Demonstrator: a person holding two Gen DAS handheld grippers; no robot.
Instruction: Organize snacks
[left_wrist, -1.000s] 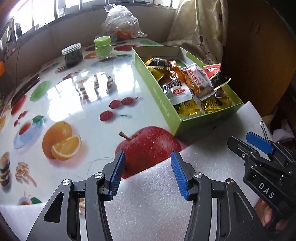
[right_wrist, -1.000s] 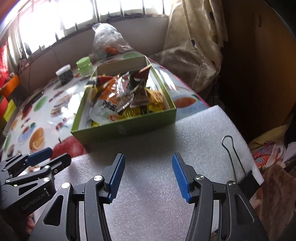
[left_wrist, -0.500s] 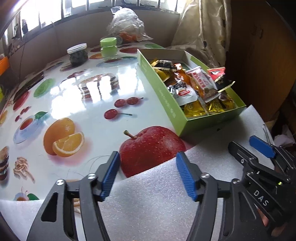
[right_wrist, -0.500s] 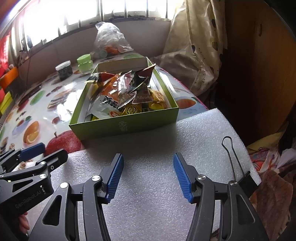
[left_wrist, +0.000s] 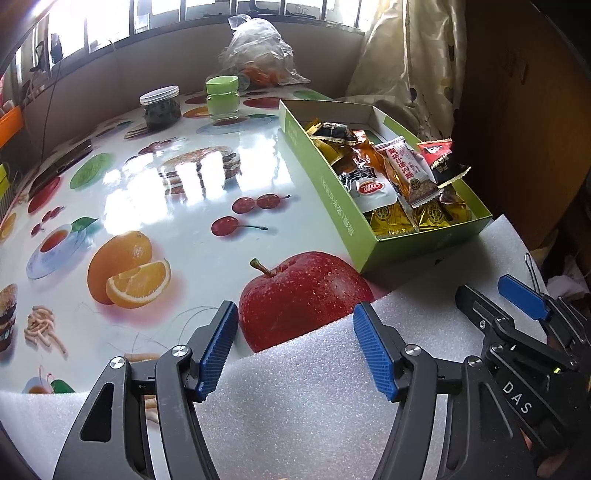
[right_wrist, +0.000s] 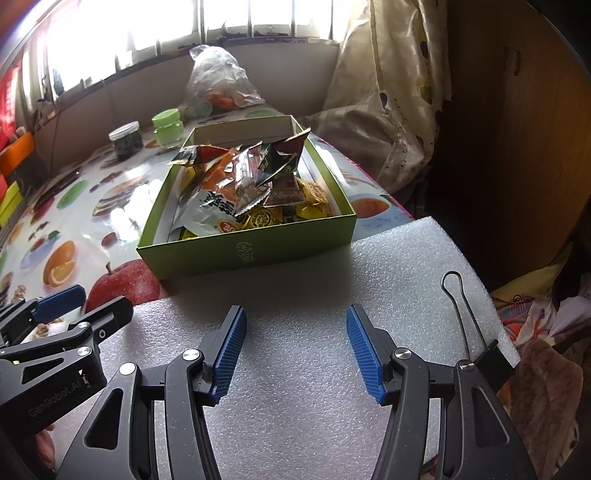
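A green cardboard box (left_wrist: 334, 206) (right_wrist: 258, 251) sits on the fruit-print table, heaped with wrapped snacks (left_wrist: 391, 173) (right_wrist: 243, 184) in white, orange, gold and dark wrappers. My left gripper (left_wrist: 291, 347) hovers open over a white foam sheet (left_wrist: 295, 406) (right_wrist: 303, 295), short of the box and to its left, nothing between its blue pads. My right gripper (right_wrist: 293, 350) is open over the same sheet, straight in front of the box, also empty. Each gripper shows at the edge of the other's view.
Two jars, one with a white lid (left_wrist: 160, 107) and one with a green lid (left_wrist: 222, 98), stand at the back of the table beside a clear plastic bag (left_wrist: 258, 55). A binder clip (right_wrist: 465, 317) grips the foam's right edge. A curtain (right_wrist: 384, 92) and a wooden cabinet stand to the right.
Both pairs of jaws stand a little wider than a second ago. Both views have tilted up slightly, so the box sits lower in each picture; the hands have stayed in place.
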